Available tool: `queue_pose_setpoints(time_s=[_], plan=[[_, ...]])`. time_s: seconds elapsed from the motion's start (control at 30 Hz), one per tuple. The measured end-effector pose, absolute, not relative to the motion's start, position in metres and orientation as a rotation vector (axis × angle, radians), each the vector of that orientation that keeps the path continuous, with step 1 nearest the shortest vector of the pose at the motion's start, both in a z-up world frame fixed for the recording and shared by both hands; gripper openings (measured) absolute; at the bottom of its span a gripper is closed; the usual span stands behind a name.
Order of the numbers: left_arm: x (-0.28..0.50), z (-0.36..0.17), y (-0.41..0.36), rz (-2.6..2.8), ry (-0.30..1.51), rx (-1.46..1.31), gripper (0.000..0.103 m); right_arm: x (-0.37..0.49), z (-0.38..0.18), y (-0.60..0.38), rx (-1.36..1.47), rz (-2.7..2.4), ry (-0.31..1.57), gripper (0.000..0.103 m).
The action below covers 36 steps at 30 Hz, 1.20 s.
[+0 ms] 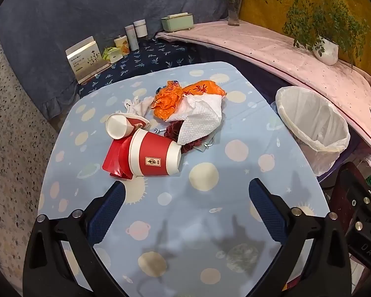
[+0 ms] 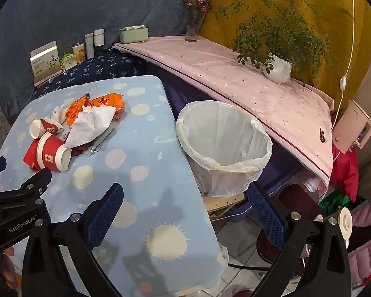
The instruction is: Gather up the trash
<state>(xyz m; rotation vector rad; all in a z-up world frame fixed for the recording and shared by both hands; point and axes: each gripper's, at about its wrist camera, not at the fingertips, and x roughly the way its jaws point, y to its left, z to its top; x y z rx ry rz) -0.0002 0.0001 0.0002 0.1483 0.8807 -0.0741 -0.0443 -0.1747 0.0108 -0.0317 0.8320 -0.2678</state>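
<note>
Trash lot: large red cup (image 1: 153,155) on its side at pile's near edge on tbl (image 1: 210,222), lined bin (image 2: 222,143) just beside tbl; left gripper (image 1: 185,193) & right gripper (image 2: 185,198) both wide apart, empty—recommend straddling cup mid-body, squeezing gently, w/o crushing.

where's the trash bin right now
The trash bin, lined with a clear bag, stands just off the right edge of the blue planet-print table, centre of the right wrist view, below the pink-covered shelf.
</note>
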Motion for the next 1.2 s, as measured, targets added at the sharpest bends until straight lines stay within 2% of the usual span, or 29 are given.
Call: queue_pose_setpoints(time_s=[1.2], plan=[[0.002, -0.003, 0.016, -0.057, 0.870, 0.113, 0.095, -0.037, 0.009, -0.160, -0.055, -0.254, 0.839, 0.096]])
